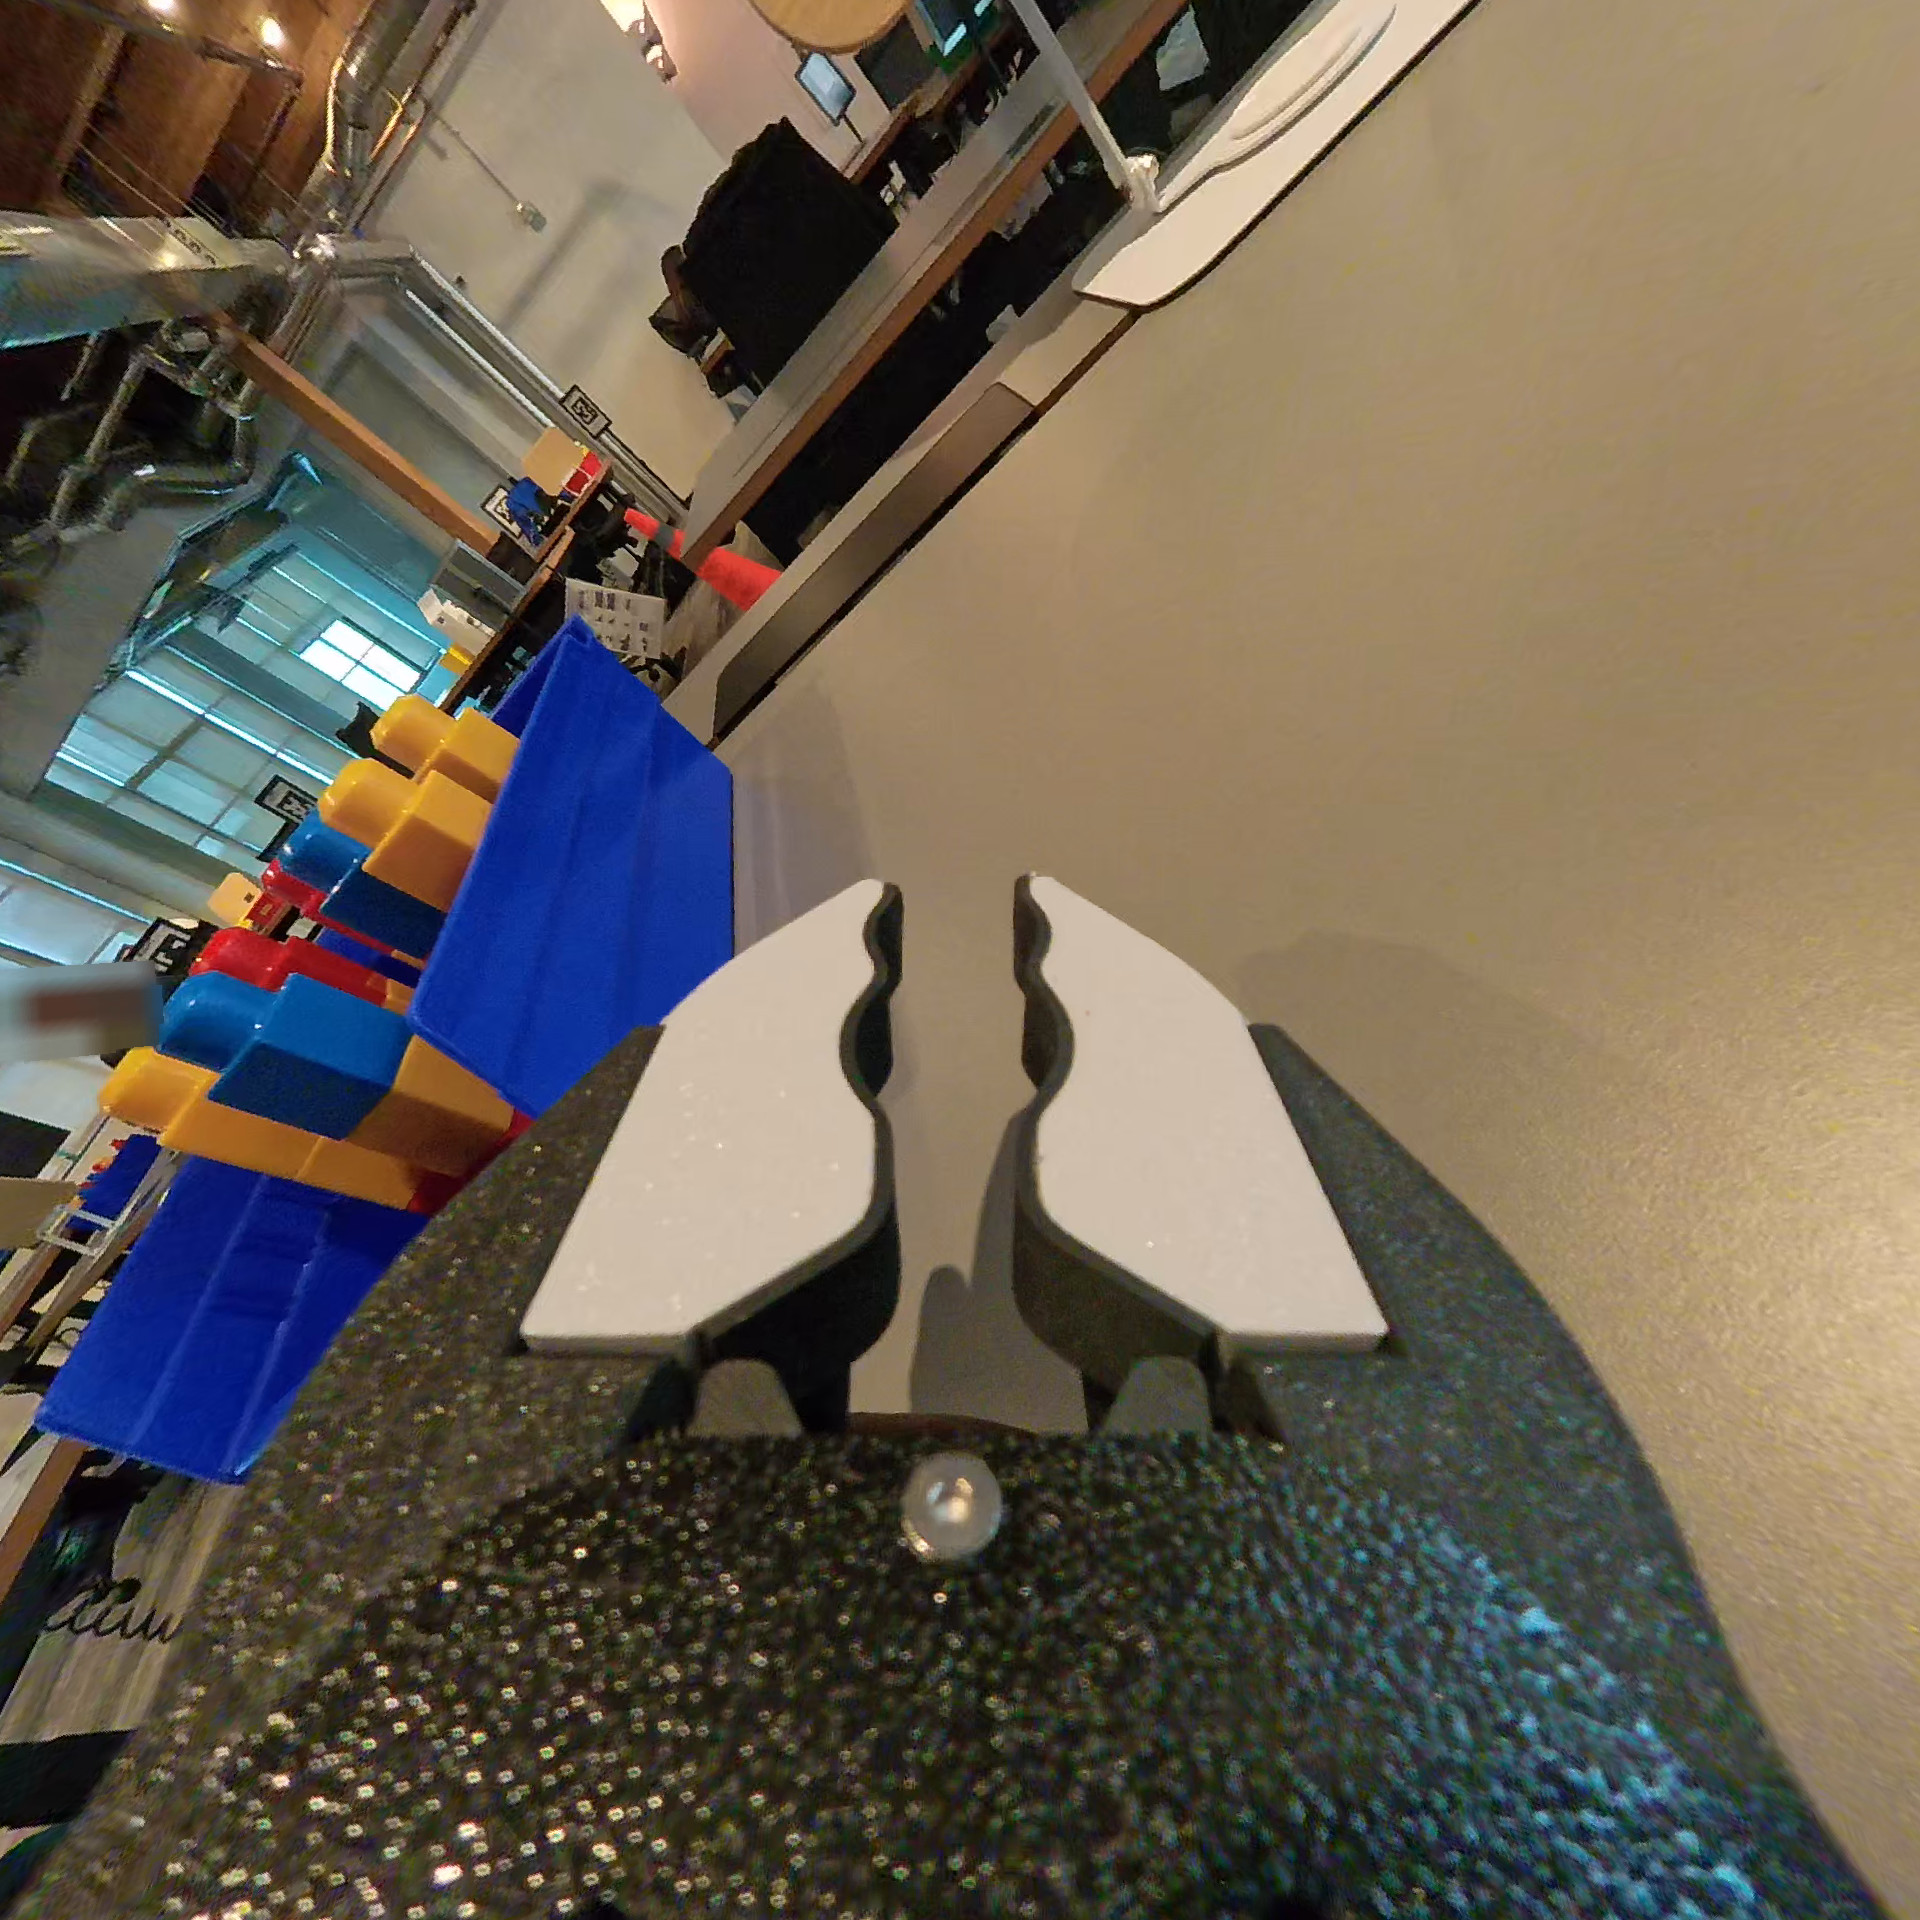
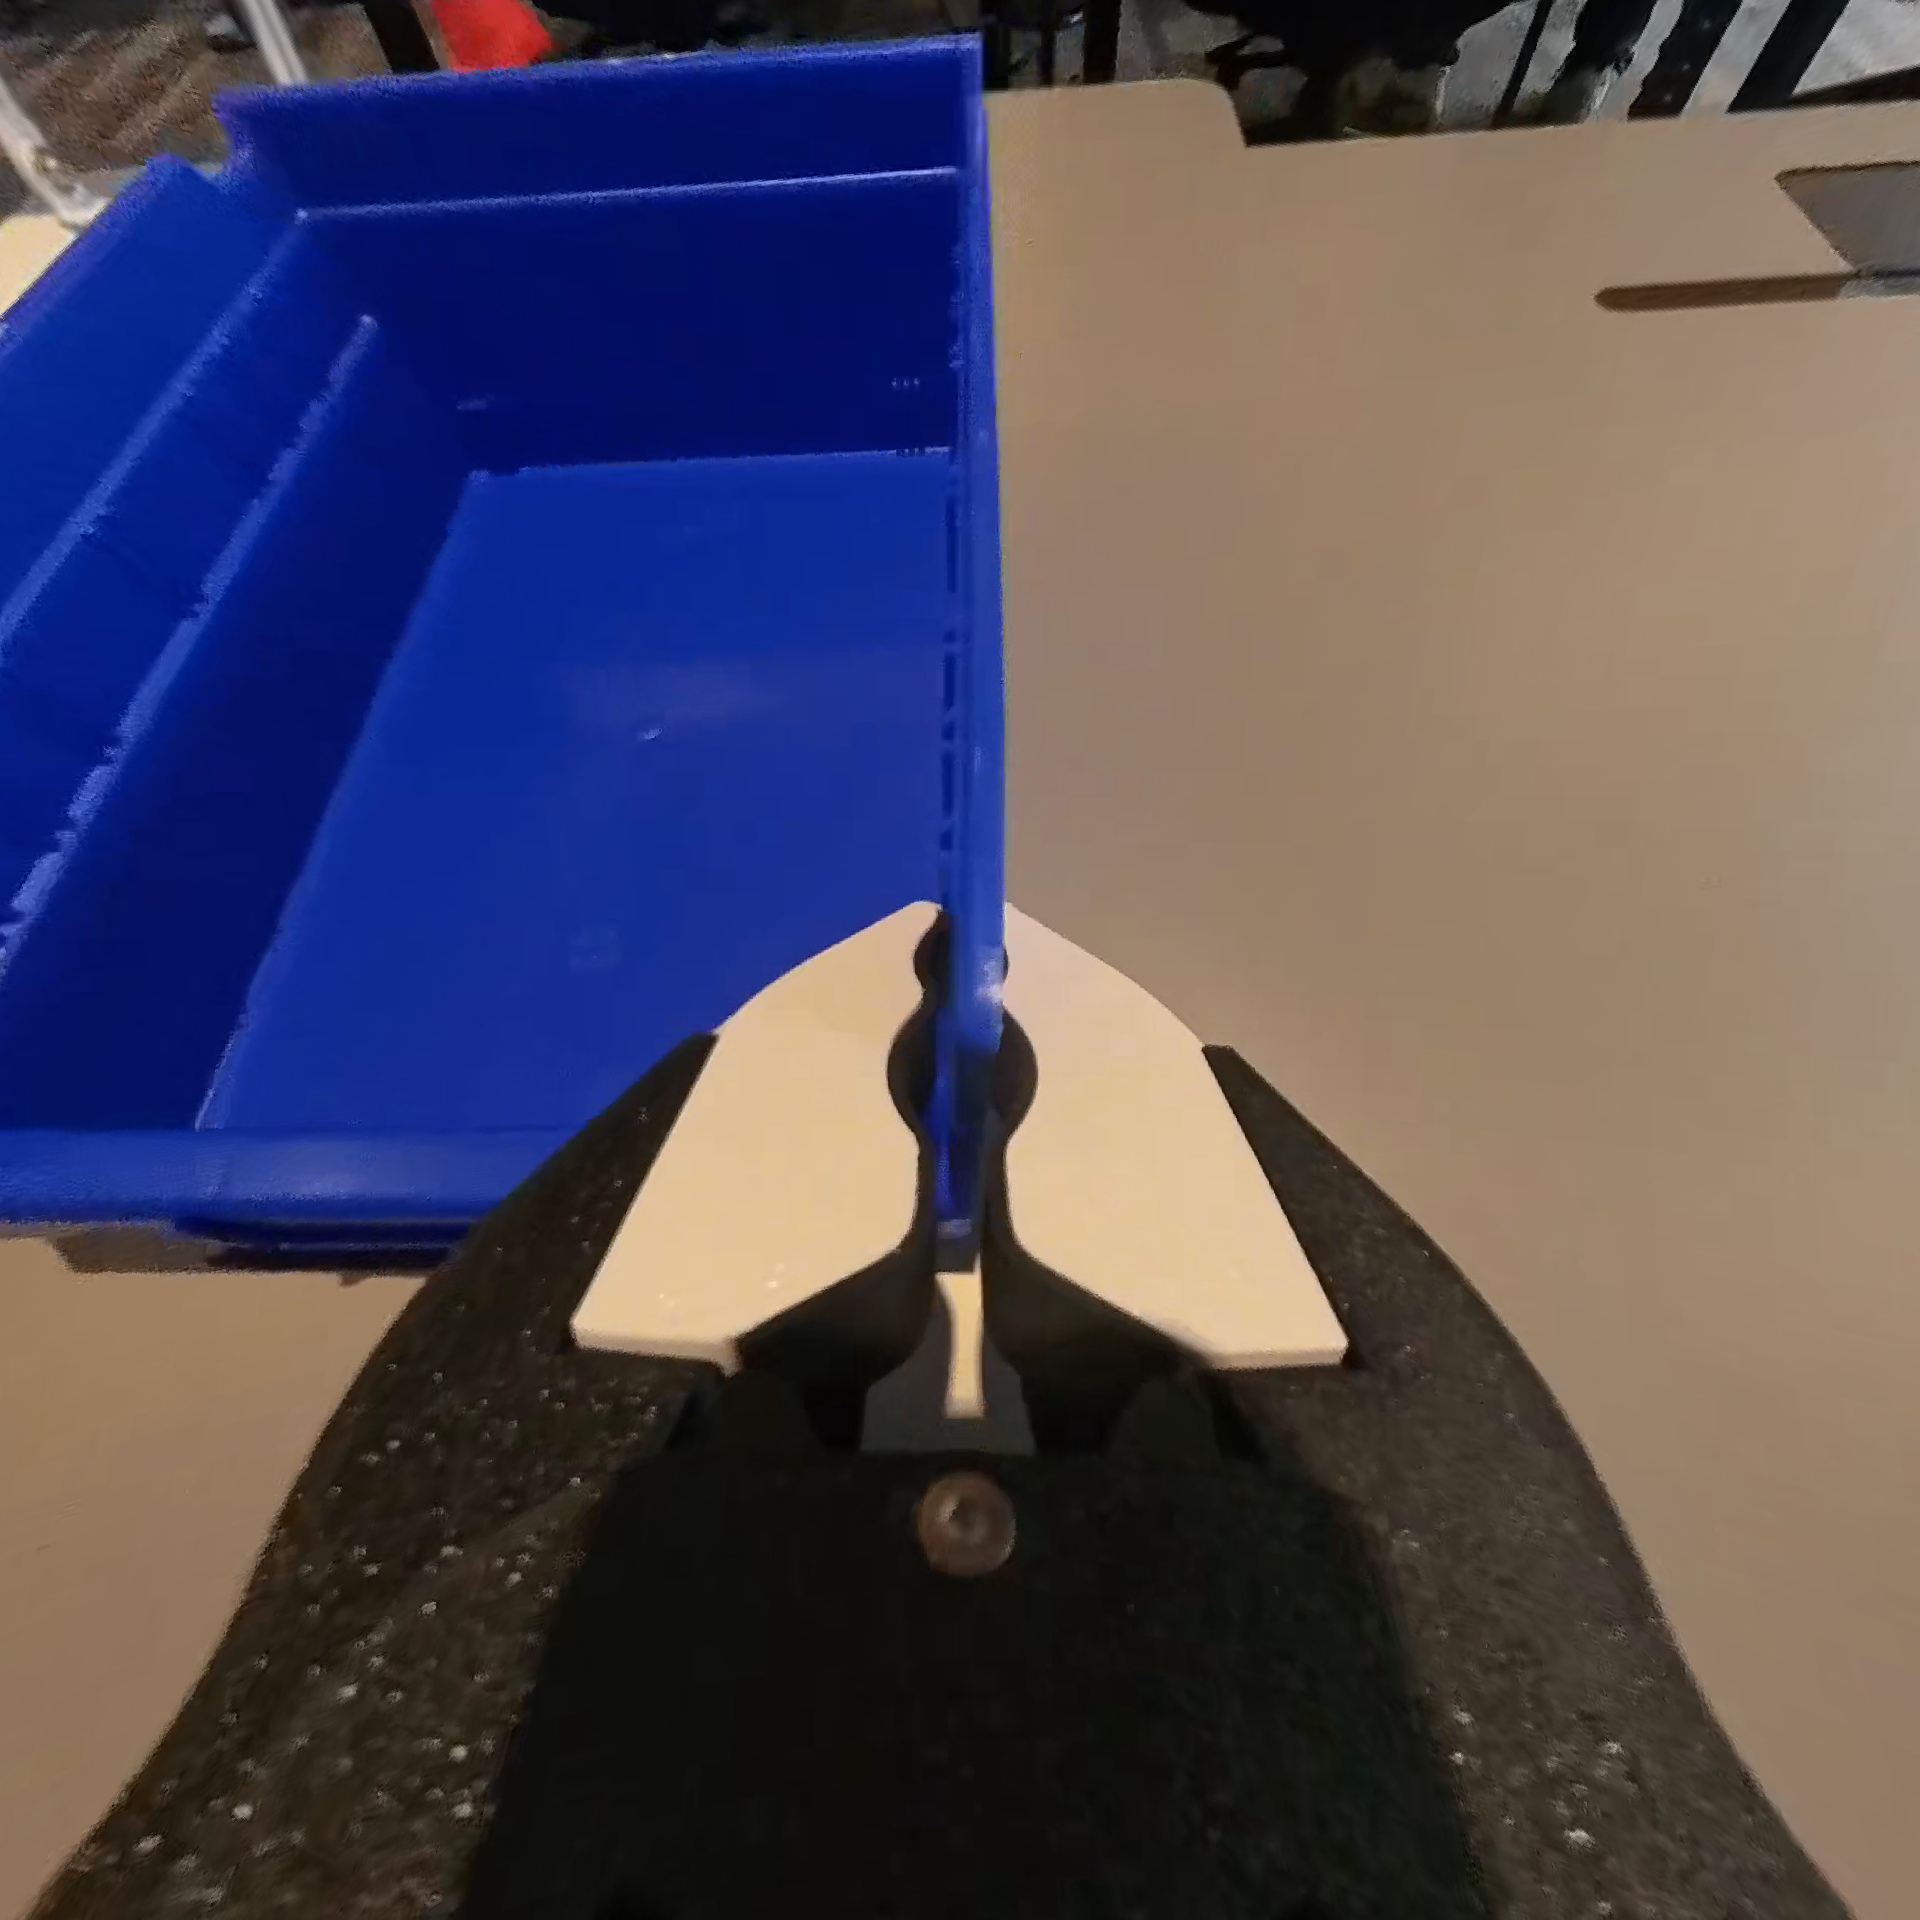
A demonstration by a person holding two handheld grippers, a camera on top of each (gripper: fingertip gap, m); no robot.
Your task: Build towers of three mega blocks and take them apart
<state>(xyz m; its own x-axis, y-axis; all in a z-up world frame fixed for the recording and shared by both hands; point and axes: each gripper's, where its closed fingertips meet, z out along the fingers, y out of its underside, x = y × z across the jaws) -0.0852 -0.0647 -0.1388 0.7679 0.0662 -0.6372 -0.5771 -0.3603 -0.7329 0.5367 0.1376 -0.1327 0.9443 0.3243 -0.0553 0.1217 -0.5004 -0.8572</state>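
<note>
In the left wrist view, a blue bin (image 1: 582, 894) stands on the tan table at the left, heaped with mega blocks: yellow (image 1: 436, 821), blue (image 1: 312, 1049) and red (image 1: 281, 961). My left gripper (image 1: 958, 894) is open and empty, low over the bare table just right of that bin. In the right wrist view, my right gripper (image 2: 971, 920) is shut on the right side wall (image 2: 971, 623) of a blue bin whose visible floor (image 2: 623, 779) is bare. No blocks show in this view.
Another blue bin or compartment (image 2: 156, 468) adjoins the gripped one on its left. The tan table (image 2: 1455, 727) stretches to the right, with a dark slot (image 2: 1714, 294) and a grey patch (image 2: 1860, 223) at its far right. Desks and shelves stand beyond the table (image 1: 1455, 623). My right fingertips sit around 65 cm from my left ones.
</note>
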